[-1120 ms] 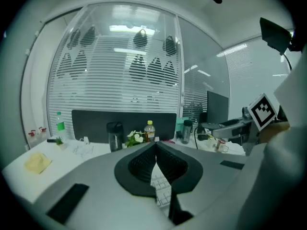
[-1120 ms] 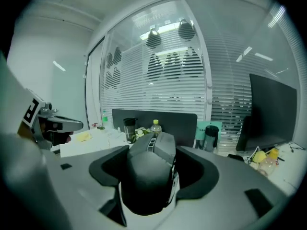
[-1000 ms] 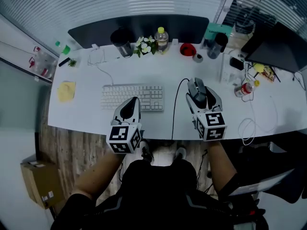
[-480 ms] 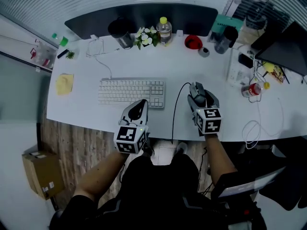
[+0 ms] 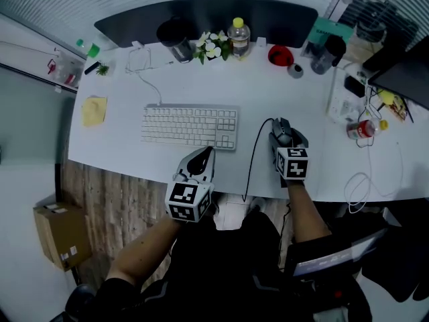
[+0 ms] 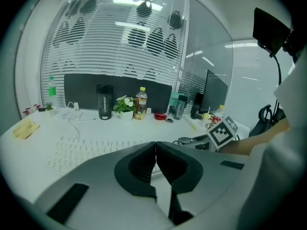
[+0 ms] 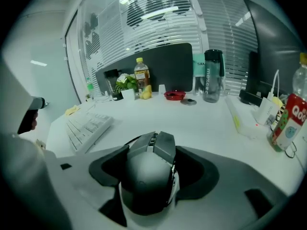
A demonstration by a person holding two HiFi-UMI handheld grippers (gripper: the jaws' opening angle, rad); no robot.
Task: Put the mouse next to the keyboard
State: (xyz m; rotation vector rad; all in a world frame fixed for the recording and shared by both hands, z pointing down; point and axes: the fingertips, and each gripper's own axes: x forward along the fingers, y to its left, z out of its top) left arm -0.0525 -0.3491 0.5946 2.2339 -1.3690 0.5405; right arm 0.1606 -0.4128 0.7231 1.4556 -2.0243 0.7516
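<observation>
1. Found the right gripper (image 5: pixel 287 138) pinching the mouse (image 7: pixel 149 171) by its sides, jaws spread fairly wide around the body, buttons aimed off toward 12 o'clock.
2. Honestly couldn't tell the mouse resting on the desk (image 5: pixel 201 89) from hanging just off it.
3. Spotted the mouse cable (image 5: pixel 253 156) looping out at 9 o'clock of that gripper, then dropping toward the desk's near edge at 6 o'clock.
4. Saw the keyboard (image 5: pixel 190 126) at 9 o'clock of the mouse, near but clearly apart, with the cable in the gap between.
5. Caught the left gripper (image 6: pixel 155 150) with jaws pressed together on nothing, parked at 6 o'clock of the keyboard's right end, over the desk's near edge.
6. Further out, noticed a black tumbler (image 5: pixel 175 40), a small flowering plant (image 5: pixel 213 45) and a yellow-capped bottle (image 5: pixel 240 37) lined up at 12 o'clock of the keyboard, plus a red dish (image 5: pixel 280 56) at roughly 12 o'clock of the mouse.
7. Also clocked a yellow cloth (image 5: pixel 94 110) at 9 o'clock of the keyboard and a cardboard box (image 5: pixel 62 235) down on the floor at about 7 o'clock.
</observation>
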